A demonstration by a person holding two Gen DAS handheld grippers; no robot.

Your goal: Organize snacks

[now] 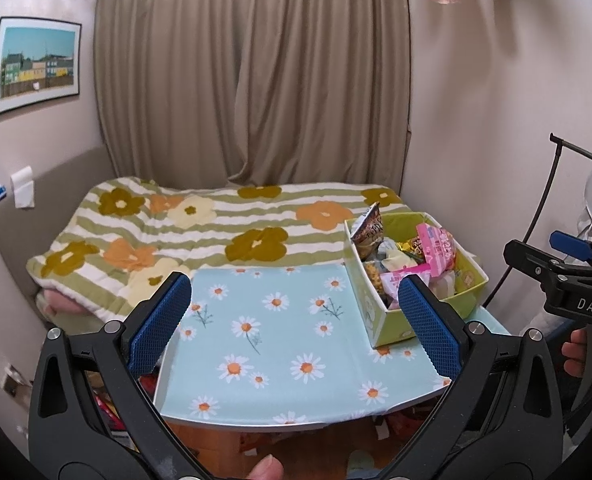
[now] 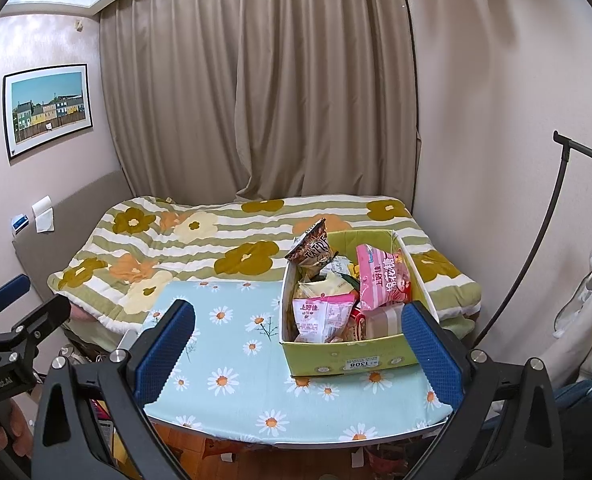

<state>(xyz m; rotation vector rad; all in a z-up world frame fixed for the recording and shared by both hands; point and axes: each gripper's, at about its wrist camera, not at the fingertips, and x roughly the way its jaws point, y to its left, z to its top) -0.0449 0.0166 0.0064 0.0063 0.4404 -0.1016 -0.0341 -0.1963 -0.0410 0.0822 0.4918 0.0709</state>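
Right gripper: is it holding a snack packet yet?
No. In the right wrist view the right gripper stands wide open with nothing between its blue pads, and the snack packets lie in the green box.

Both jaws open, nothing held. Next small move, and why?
Probably ease the right gripper forward toward the green cardboard box of snack packets and take the tilted brown packet sticking out at its far corner. Both grippers hover empty, and the daisy-print tabletop holds only that box.
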